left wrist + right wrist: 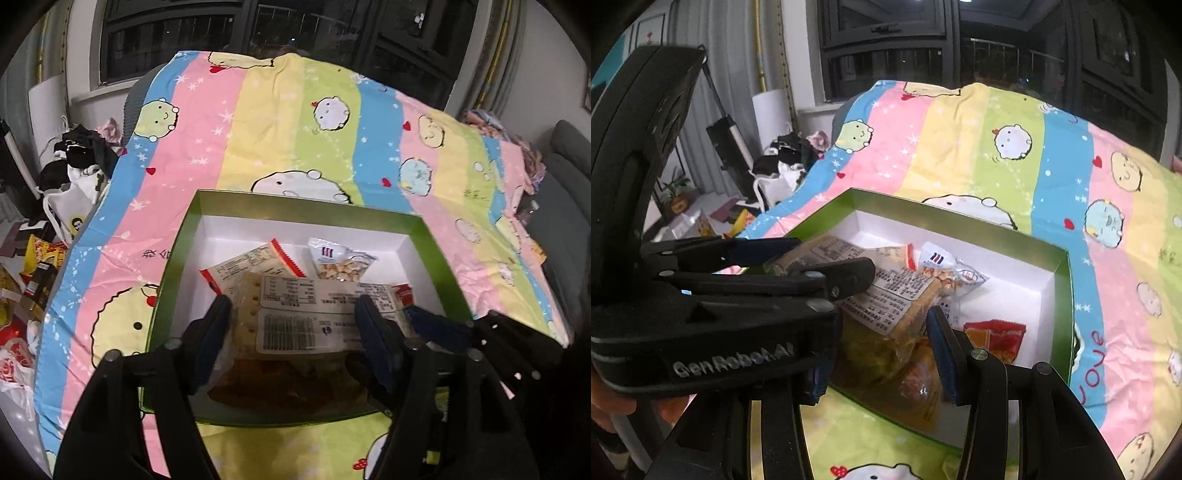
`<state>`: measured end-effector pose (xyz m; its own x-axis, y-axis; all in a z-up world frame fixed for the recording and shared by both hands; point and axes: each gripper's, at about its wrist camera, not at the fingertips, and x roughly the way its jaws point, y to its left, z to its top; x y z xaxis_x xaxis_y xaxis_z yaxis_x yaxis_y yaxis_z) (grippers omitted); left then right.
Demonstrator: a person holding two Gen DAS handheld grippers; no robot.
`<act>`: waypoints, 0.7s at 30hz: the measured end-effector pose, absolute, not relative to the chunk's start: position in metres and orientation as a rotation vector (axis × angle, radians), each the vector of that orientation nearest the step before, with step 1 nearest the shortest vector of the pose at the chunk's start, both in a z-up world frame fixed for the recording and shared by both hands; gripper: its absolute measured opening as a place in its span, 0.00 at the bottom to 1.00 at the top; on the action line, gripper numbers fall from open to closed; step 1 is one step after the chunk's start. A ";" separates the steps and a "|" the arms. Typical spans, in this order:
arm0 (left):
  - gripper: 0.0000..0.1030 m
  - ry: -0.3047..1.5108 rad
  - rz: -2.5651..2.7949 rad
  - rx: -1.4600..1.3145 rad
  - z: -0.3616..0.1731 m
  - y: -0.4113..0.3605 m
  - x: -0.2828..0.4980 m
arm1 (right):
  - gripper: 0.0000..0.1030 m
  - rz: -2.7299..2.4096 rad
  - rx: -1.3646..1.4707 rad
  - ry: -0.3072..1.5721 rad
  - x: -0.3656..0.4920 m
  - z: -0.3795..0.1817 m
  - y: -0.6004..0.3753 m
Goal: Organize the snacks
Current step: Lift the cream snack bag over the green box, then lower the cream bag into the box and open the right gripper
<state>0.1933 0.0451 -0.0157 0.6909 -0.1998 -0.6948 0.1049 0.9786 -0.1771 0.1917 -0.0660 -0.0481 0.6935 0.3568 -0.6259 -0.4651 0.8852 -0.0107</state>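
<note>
Left gripper jaws apart over cracker pack; right gripper jaws clamped on it, inside green box.

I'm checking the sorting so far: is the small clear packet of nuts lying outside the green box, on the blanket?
No, the small packet of nuts lies inside the green box, near its far wall.

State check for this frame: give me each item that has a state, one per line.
Green box: open, no lid on it, resting on the striped blanket.
Cracker pack: sealed, lying in the box, between the left tool's fingers.
Nut packet: sealed, lying flat at the back.
Red packet: sealed, flat on the box floor.
Left tool: open.
Right tool: grip unclear.
</note>
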 end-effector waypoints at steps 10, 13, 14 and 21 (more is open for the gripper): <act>0.89 0.745 -0.126 -0.112 -0.002 0.053 0.176 | 0.61 0.447 -0.216 0.592 0.174 -0.029 -0.063; 0.89 0.723 -0.127 -0.110 0.005 0.055 0.167 | 0.61 0.446 -0.208 0.576 0.164 -0.022 -0.069; 0.89 0.718 -0.129 -0.109 0.007 0.055 0.164 | 0.61 0.448 -0.203 0.572 0.160 -0.020 -0.072; 0.99 0.665 -0.147 -0.089 0.026 0.046 0.136 | 0.65 0.459 -0.164 0.550 0.132 -0.008 -0.089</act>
